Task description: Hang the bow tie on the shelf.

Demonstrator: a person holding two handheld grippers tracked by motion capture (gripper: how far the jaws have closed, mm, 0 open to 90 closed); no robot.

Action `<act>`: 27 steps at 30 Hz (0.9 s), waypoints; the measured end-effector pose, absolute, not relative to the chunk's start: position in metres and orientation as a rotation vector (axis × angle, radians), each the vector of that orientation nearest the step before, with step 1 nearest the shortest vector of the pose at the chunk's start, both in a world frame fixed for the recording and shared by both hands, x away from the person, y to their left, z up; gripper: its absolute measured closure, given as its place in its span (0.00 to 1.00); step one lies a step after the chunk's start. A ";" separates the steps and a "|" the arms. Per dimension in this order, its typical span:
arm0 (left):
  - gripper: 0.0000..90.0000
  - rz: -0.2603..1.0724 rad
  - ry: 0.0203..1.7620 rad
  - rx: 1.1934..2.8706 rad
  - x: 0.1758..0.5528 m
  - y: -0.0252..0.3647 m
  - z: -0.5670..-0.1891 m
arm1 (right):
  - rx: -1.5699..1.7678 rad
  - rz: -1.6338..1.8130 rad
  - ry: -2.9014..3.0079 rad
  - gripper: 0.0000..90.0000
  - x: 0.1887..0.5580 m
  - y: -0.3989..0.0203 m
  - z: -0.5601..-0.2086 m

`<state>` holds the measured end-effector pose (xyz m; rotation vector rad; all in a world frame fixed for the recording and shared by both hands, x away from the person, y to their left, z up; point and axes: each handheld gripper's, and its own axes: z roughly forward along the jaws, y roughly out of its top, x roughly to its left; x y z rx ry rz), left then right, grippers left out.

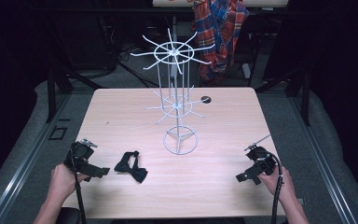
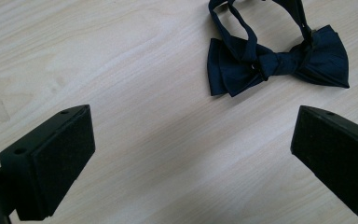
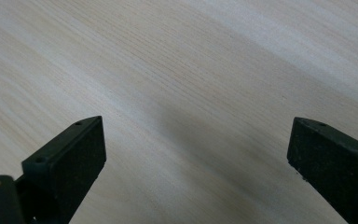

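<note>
A dark navy bow tie (image 1: 131, 166) lies near the table's (image 1: 223, 116) front-left edge, just beside the left gripper (image 1: 103, 171), whose jaws stand wide apart. The right gripper (image 1: 240, 177), near the front-right edge, gapes over bare wood.

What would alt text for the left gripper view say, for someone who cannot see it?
A dark navy fabric bow tie with a looped neck strap lies flat on a pale wooden table, ahead of the left gripper. Its two black padded jaws stand wide open with bare wood between them, not touching the tie.
</note>
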<state>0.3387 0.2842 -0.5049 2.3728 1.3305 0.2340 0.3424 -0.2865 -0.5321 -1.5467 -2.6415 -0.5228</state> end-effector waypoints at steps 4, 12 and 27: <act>0.00 0.234 1.329 2.373 0.339 0.283 -0.505 | -1.541 -0.486 -2.660 0.05 0.343 -0.288 -0.532; 0.00 0.235 1.305 2.372 0.336 0.279 -0.501 | -1.584 -0.567 -2.622 0.05 0.342 -0.285 -0.535; 0.00 0.236 1.264 2.369 0.338 0.263 -0.496 | -1.543 -0.499 -2.637 0.05 0.342 -0.288 -0.534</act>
